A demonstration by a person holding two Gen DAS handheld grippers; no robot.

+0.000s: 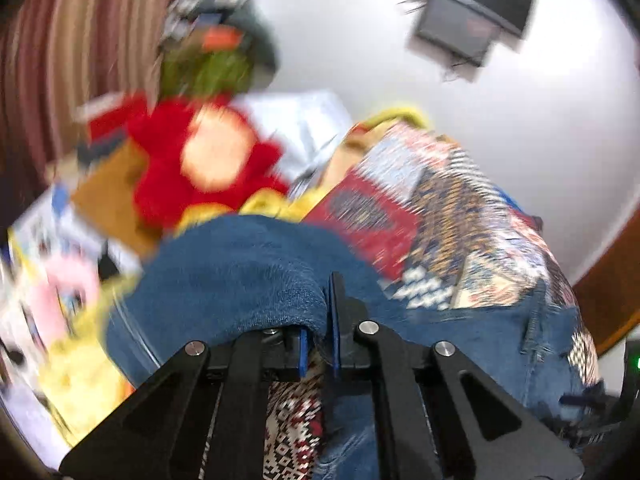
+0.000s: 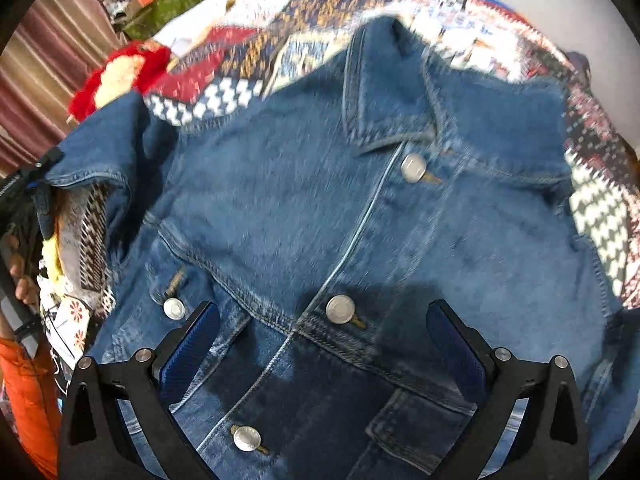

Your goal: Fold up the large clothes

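Observation:
A blue denim jacket (image 2: 320,208) with metal buttons lies front up, collar at the far end, on a patterned bedspread (image 2: 224,96). My right gripper (image 2: 322,308) hangs open just above the jacket's button line, with nothing between its blue pads (image 2: 188,352). In the left wrist view my left gripper (image 1: 322,312) is shut on a fold of the denim jacket (image 1: 240,272), which drapes over its left finger. From the right wrist view, that left gripper (image 2: 40,188) holds the sleeve's edge lifted off the bed at the far left.
A red plush toy (image 1: 208,168) and yellow cloth (image 1: 92,380) lie beyond the jacket on the bedspread (image 1: 460,216). A striped curtain (image 1: 60,60) and a wall screen (image 1: 468,12) stand behind. A person's hand (image 2: 24,280) and orange sleeve (image 2: 24,392) show at the left.

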